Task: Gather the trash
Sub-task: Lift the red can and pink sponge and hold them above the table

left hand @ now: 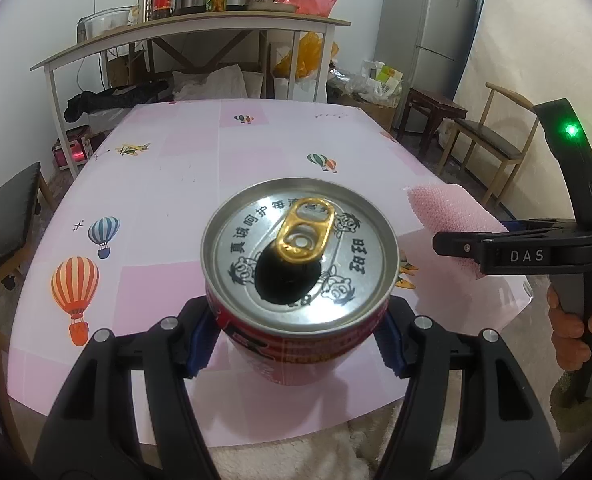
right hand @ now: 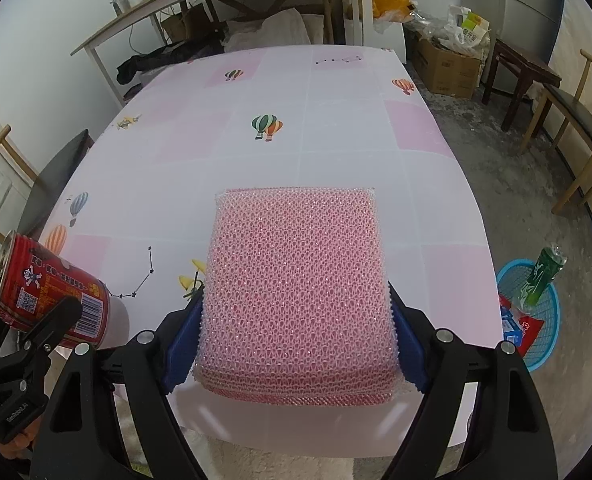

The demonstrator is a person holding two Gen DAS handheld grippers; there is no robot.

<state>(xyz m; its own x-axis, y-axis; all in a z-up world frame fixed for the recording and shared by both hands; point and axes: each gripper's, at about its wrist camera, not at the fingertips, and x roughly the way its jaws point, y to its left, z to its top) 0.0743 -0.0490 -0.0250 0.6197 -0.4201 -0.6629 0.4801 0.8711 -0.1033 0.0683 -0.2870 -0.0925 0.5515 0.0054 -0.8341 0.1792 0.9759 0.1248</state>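
Note:
My left gripper is shut on a red drink can with an opened gold pull tab, held tilted above the near edge of the pink table. The can also shows at the left of the right wrist view. My right gripper is shut on a pink mesh scouring pad, held above the table's near edge. The pad and the right gripper show at the right of the left wrist view.
A blue basket on the floor right of the table holds a green can and wrappers. Chairs stand to the right and left. A shelf table with jars stands behind. Boxes and bags lie beyond.

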